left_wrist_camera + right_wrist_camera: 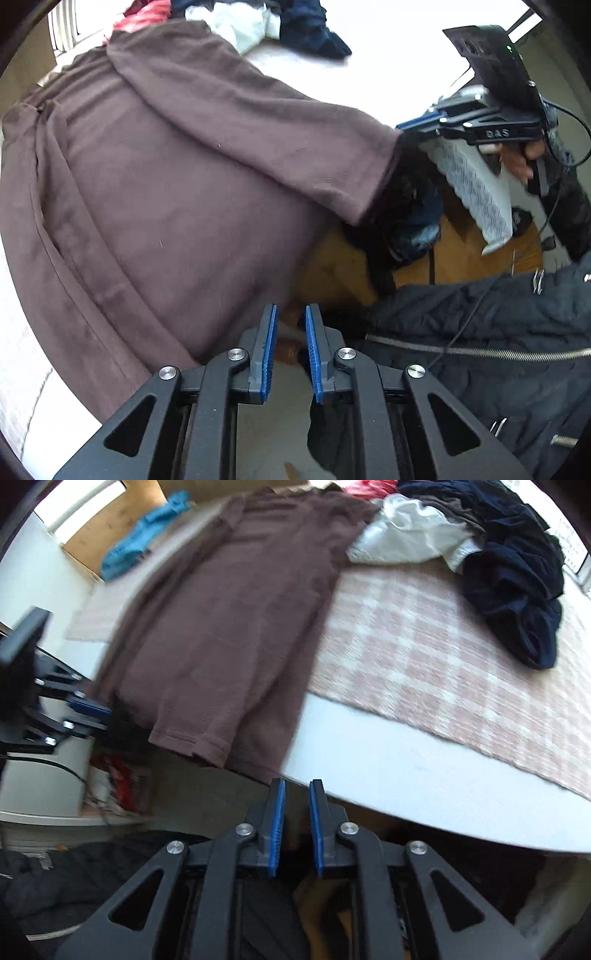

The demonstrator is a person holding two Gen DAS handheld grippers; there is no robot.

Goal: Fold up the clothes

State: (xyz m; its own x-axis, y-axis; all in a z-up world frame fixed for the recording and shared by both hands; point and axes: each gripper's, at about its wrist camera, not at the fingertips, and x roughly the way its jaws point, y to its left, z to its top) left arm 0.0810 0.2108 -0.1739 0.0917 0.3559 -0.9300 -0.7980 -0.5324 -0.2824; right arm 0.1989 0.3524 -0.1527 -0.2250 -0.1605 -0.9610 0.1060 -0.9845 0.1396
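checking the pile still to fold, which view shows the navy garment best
Right wrist view: the navy garment lies crumpled in full on the checked blanket. The left wrist view catches only part of it at the top edge.

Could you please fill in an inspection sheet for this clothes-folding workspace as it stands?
Surface: white table with a pink checked cloth over part of it.
Job's things: brown garment spread flat, its near end hanging over the table edge.
Clutter: white garment, dark navy clothes and a red item piled at the far side.
Grippers: left gripper and right gripper, jaws narrowly apart, nothing between them.
Cables: black cable across a dark jacket.
Surroundings: blue cloth on the wooden floor.
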